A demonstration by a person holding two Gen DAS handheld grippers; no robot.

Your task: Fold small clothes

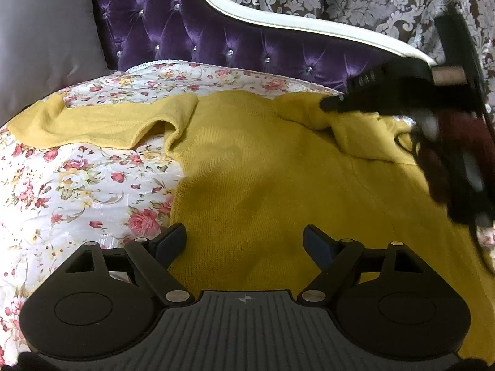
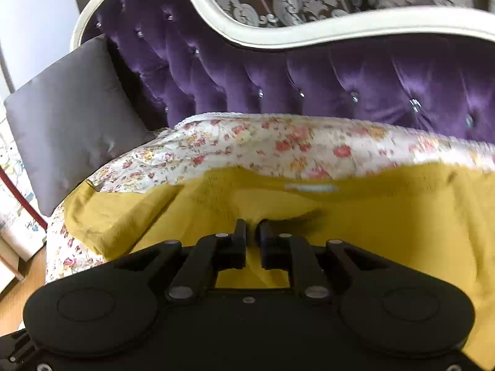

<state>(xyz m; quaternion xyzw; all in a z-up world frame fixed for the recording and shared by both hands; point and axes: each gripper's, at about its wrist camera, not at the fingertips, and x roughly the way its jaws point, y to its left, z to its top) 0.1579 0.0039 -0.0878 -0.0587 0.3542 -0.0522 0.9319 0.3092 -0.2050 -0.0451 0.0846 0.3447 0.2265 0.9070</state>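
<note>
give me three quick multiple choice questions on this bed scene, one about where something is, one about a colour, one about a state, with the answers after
1. Where does the yellow knit garment lie?
A. on the floral bedspread
B. draped over the headboard
C. on the floor

2. What colour is the tufted headboard?
A. green
B. purple
C. red

3. How do the jaws of the left gripper stand?
A. clamped on a sleeve
B. shut with nothing between
C. wide open above the garment

Answers:
1. A, the garment is spread flat across the flowered cover, with one sleeve stretched out to the left.
2. B, the buttoned velvet inside the white frame is purple in both views.
3. C, the two fingers sit far apart in the left wrist view, with bare yellow knit showing between them.
</note>
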